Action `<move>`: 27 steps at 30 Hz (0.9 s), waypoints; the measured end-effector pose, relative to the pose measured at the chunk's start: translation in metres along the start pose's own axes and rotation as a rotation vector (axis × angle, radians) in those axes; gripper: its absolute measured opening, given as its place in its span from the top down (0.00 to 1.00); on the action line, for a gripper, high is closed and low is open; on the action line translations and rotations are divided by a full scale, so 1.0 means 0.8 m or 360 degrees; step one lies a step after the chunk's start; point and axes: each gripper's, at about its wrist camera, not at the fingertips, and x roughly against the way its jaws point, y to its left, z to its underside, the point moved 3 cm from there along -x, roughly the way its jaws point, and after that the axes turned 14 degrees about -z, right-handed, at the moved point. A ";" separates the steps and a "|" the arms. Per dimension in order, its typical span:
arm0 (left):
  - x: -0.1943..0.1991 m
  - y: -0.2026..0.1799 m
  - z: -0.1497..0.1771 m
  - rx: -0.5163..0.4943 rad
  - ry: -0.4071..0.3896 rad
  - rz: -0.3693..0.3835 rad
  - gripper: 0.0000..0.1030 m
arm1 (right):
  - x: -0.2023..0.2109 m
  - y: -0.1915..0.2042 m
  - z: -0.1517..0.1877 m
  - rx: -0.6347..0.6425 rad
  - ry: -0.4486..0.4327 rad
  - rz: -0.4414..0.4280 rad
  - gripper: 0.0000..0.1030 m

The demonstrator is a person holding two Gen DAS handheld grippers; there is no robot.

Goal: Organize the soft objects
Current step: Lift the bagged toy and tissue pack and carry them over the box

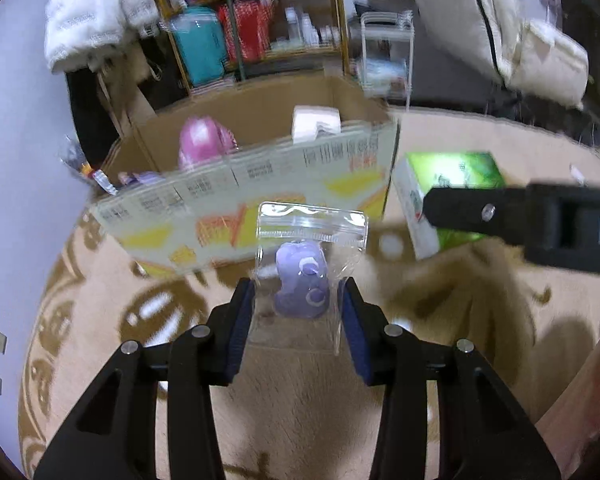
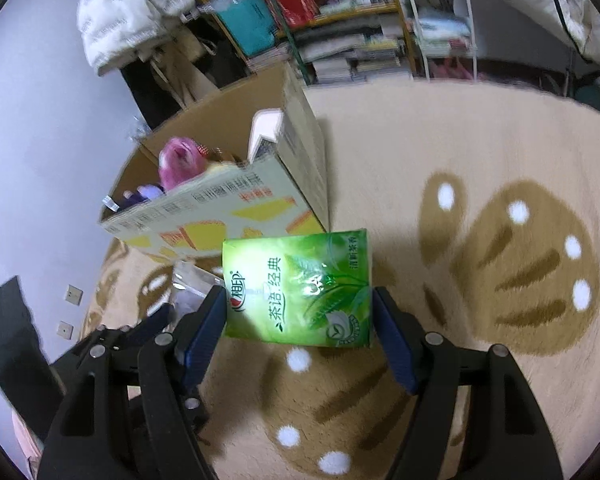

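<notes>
Transport step under way: left gripper (image 1: 298,312) clamps the clear bag (image 1: 308,264) with purple toy; right gripper (image 2: 300,320) clamps the green tissue pack (image 2: 300,288). Both hang near the cardboard box (image 1: 260,184); next, carry over its rim and release.

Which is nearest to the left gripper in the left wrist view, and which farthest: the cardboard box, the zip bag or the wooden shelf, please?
1. Zip bag: between the left gripper pads.
2. Cardboard box: straight ahead on the rug.
3. Wooden shelf: behind the box.
</notes>
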 end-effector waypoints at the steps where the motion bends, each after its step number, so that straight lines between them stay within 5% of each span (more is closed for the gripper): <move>1: 0.007 0.000 -0.004 0.0020 -0.0018 -0.0004 0.60 | 0.005 0.005 -0.002 0.0018 -0.0035 -0.0009 0.26; 11: 0.039 0.056 -0.064 0.0155 -0.0198 -0.0144 0.60 | 0.039 0.067 -0.032 0.0313 -0.0294 -0.0080 0.26; 27: 0.024 0.109 -0.121 0.0191 -0.0258 -0.0202 0.60 | 0.020 0.083 -0.085 0.0470 -0.0330 -0.0054 0.26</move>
